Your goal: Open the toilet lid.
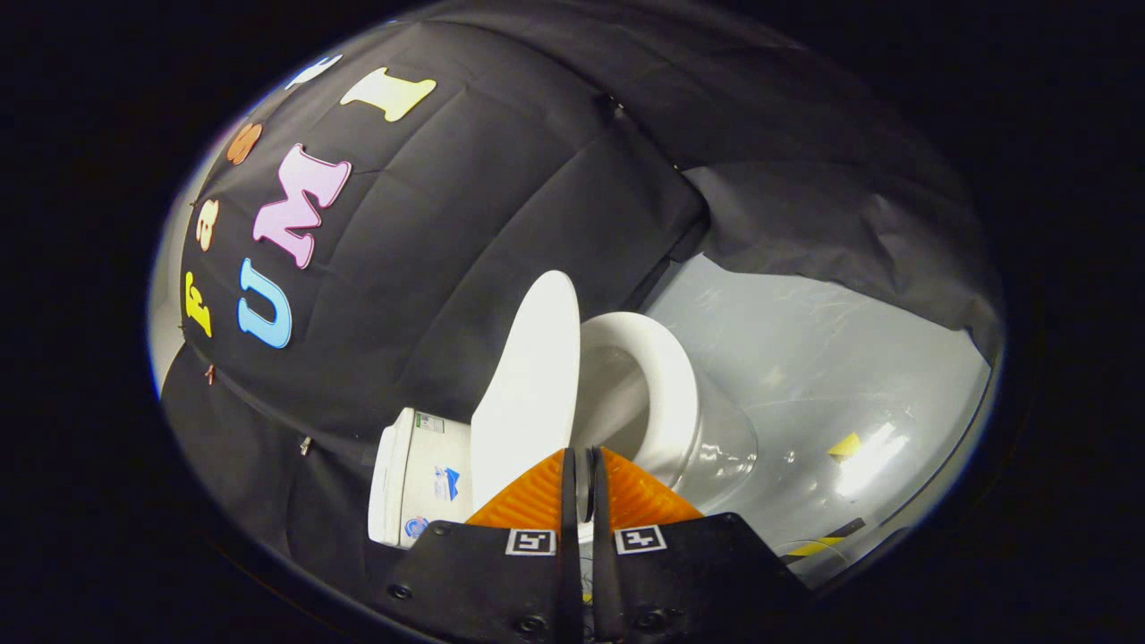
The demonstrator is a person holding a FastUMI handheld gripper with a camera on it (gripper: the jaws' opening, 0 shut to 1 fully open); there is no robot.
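Our gripper (579, 474) has its jaws nearly closed, with only a thin slit between the fingers, and in that slit we can make out a pale sliver that looks like the near edge of the lid (528, 394); we cannot tell for sure whether both fingers press on it or merely bracket it. From the fingertips the lid runs up toward 12 o'clock, lifted well off the seat (666, 394) and standing close to upright, its broad white face turned toward 9 o'clock. The seat ring and the open bowl (617, 402) lie just beyond the fingers toward 1 o'clock. At 9 to 10 o'clock of the fingertips, touching the lid's base, sits the tank (416, 478), pressed against the black cloth wall (465, 224). The grey floor (805, 358) spreads off toward 3 o'clock, with a yellow mark (844, 444) on it. We judge the task mostly done: the bowl is already exposed, and what is left is to tip the lid the last bit back against the tank and let go. The hinge is hidden behind the lid and fingers, the bowl's foot is cut off by the gripper body, and the tank's stickers are too small to make out.
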